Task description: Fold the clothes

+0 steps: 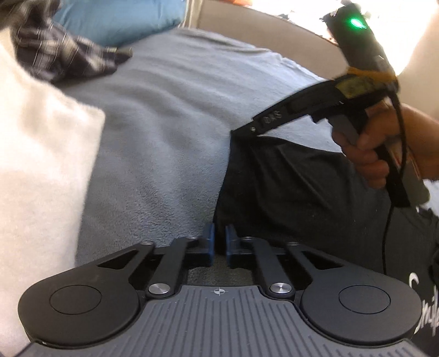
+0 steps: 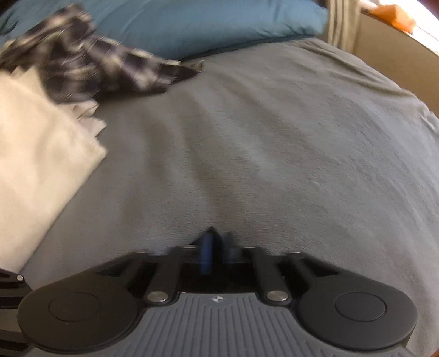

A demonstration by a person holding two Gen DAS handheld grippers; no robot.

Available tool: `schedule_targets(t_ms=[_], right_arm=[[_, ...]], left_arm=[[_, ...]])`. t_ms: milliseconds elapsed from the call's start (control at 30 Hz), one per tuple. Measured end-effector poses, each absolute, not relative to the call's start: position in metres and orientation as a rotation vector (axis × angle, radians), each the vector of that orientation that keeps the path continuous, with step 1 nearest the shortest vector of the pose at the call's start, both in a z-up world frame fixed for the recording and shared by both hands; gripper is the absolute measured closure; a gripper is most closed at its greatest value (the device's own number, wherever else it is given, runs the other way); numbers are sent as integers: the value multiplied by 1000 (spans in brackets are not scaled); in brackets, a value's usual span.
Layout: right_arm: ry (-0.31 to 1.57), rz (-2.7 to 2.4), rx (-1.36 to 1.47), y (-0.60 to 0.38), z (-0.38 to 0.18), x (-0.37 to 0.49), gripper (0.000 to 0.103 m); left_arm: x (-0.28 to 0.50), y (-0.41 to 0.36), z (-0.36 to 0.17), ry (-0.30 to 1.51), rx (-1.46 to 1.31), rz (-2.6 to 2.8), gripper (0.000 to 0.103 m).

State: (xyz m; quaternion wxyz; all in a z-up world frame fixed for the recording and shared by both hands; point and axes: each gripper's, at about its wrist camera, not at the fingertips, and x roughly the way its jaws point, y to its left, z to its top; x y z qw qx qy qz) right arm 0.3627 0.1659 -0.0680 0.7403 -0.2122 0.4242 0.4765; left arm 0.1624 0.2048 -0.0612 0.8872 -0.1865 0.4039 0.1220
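Black garment on grey blanket, held at two edges by hand-held tongs.

Blanket: broad, soft, rippled; wide open room at its middle, wall edge on the far right. White folded cloth: at the blanket's left edge. Plaid garment: crumpled at its far left corner, against a blue pillow. Black garment: on the blanket's right-near part; judged light, limp, prone to sag, best taken at hems or corners. Left gripper: nearly clenched, seemingly pinching the garment's near edge. Right gripper: clenched on dark cloth, blurred.
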Motion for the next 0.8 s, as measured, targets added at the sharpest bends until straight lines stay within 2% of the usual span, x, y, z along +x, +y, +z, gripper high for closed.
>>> schedule_targets(t_ms=[333,467,567,733,800], right_arm=[[805,1064,-489,188,-75,345,103],[815,1027,-405,189,-81,350,102],[861,987,-267,147,-53,365,101],[934,910,-32,73,-4,391,100],[960,877,62,44,15,401,100]], left_arm=[[152,202,-59,821,-374,310,100],[151,205,-62,836,-412,331,98],[151,206,-61,843,-420,335,97],[150,215,-60,861,-457,339,89],[145,214,-54,849,-447,353,76]])
